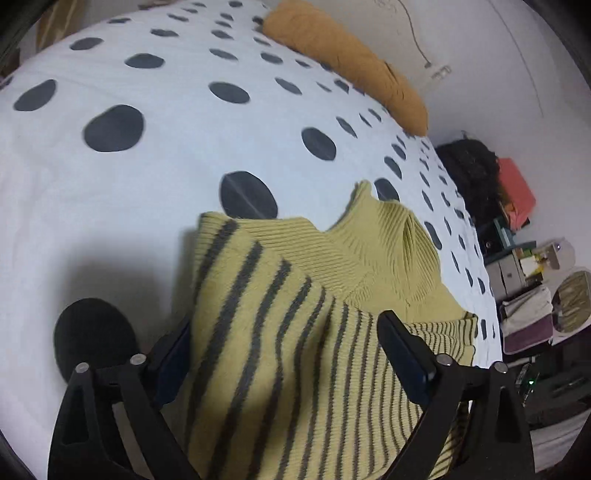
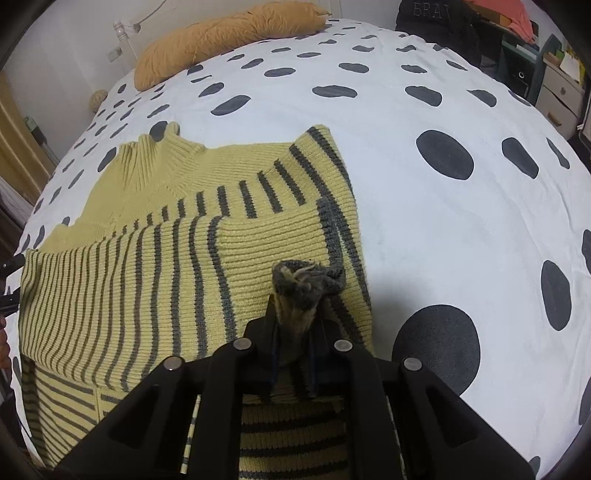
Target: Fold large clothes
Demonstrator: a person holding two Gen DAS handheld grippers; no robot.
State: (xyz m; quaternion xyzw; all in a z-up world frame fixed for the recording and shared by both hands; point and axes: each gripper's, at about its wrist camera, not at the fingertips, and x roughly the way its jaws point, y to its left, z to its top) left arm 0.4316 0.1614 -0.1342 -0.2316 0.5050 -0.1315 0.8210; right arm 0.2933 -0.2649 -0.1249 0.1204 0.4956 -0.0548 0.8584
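Observation:
A yellow sweater with grey stripes (image 1: 280, 332) lies on a white bedspread with dark dots (image 1: 147, 177); its ribbed collar (image 1: 384, 236) points away from me. My left gripper (image 1: 284, 343) is open, its fingers standing on either side of the sweater's folded body, just above the knit. In the right wrist view the sweater (image 2: 147, 266) lies partly folded with a sleeve across the body. My right gripper (image 2: 295, 314) is shut on a bunched grey and yellow cuff or hem of the sweater (image 2: 306, 284), held over the sweater's right edge.
An orange pillow (image 1: 351, 62) (image 2: 221, 40) lies at the bed's far end by the white wall. Shelves, boxes and bags (image 1: 528, 280) crowd the floor past the bed's right edge. A dark garment (image 2: 432, 26) and drawers (image 2: 557, 92) stand beyond the bed.

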